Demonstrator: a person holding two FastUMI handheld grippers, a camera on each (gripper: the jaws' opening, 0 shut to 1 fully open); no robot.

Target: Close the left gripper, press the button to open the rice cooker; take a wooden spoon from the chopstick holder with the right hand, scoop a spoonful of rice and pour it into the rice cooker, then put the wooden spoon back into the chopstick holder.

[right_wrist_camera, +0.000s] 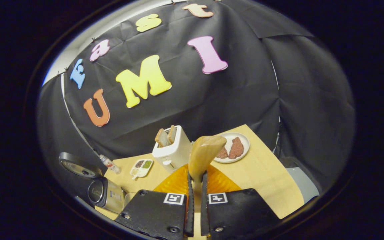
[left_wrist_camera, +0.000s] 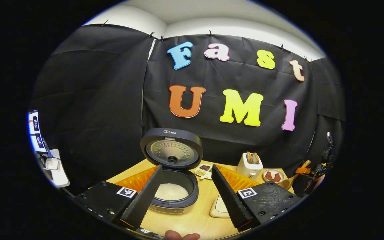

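Note:
The rice cooker (left_wrist_camera: 175,200) stands with its lid (left_wrist_camera: 171,150) raised, and white rice lies in its pot (left_wrist_camera: 171,191). My left gripper (left_wrist_camera: 187,170) is open just in front of it, one finger on either side of the pot, touching nothing. My right gripper (right_wrist_camera: 195,180) is shut on the handle of the wooden spoon (right_wrist_camera: 207,150), whose bowl points up and away; I see no rice on it. In the left gripper view, that gripper (left_wrist_camera: 313,175) and the spoon (left_wrist_camera: 292,181) are at the far right of the table. The cooker (right_wrist_camera: 107,191) shows at the lower left of the right gripper view.
A white toaster (right_wrist_camera: 172,146) with bread, a plate (right_wrist_camera: 243,141) of meat pieces, a small compartment dish (right_wrist_camera: 141,166) and a little bottle (right_wrist_camera: 109,163) stand on the wooden table. An orange mat (left_wrist_camera: 235,180) lies under the grippers. A beige container (left_wrist_camera: 220,208) sits right of the cooker.

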